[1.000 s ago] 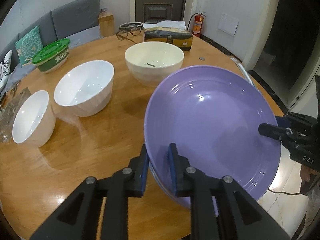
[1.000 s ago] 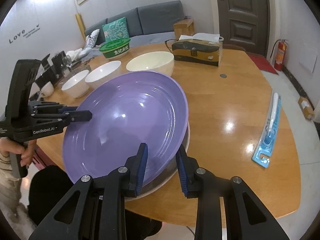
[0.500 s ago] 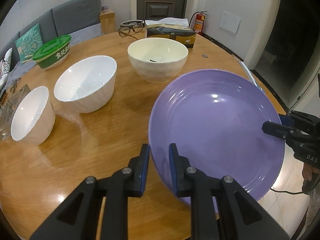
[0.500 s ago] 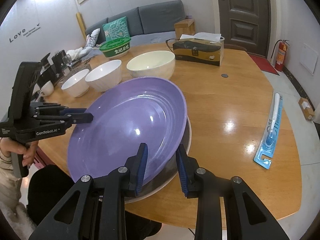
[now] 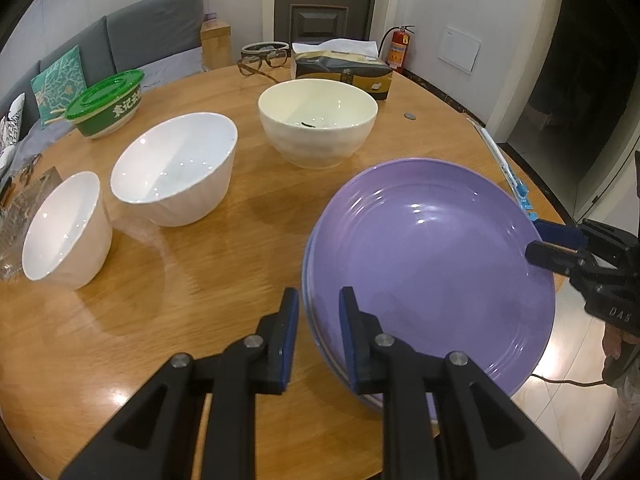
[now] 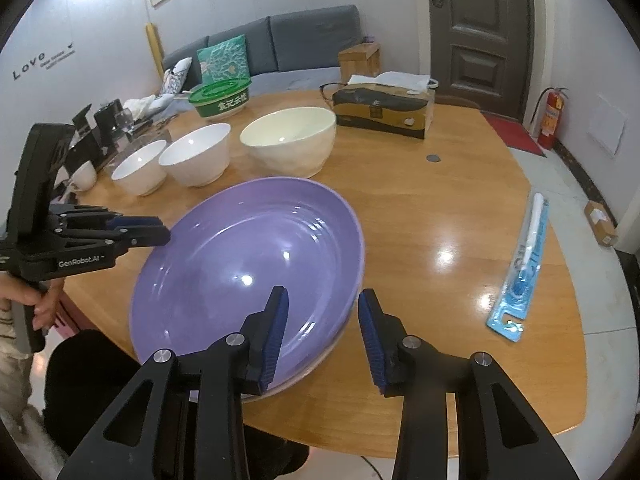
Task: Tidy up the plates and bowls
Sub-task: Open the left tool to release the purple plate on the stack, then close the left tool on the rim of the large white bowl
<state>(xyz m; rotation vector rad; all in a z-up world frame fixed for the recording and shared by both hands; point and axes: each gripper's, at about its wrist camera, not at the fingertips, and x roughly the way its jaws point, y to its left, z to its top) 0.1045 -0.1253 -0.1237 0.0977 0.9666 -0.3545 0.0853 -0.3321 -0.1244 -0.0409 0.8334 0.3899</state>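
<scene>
A large purple plate (image 5: 432,264) (image 6: 240,264) lies flat on a pale plate (image 6: 304,374) at the near edge of the round wooden table (image 5: 160,320). My left gripper (image 5: 319,320) is shut on the purple plate's rim, one finger outside and one over the inside. Across the plate, my right gripper (image 6: 322,324) straddles the opposite rim. Its jaws are opening and the pads stand off the rim. Each gripper shows in the other's view, the right gripper (image 5: 548,242) and the left gripper (image 6: 156,230). Three bowls stand behind: cream bowl (image 5: 318,120), white bowl (image 5: 176,172), small white bowl (image 5: 64,228).
A green-lidded container (image 5: 106,106), glasses (image 5: 262,58) and a tissue box (image 5: 344,70) sit at the far side. A packaged toothbrush (image 6: 520,272) lies near the right edge, a coin (image 6: 433,158) further back. A person's hand (image 6: 36,304) holds the left gripper's handle off the table.
The purple plate has come down from a tilt to lie flat on the plate beneath. My right gripper's jaws have spread apart off the rim. The left gripper's jaws look the same.
</scene>
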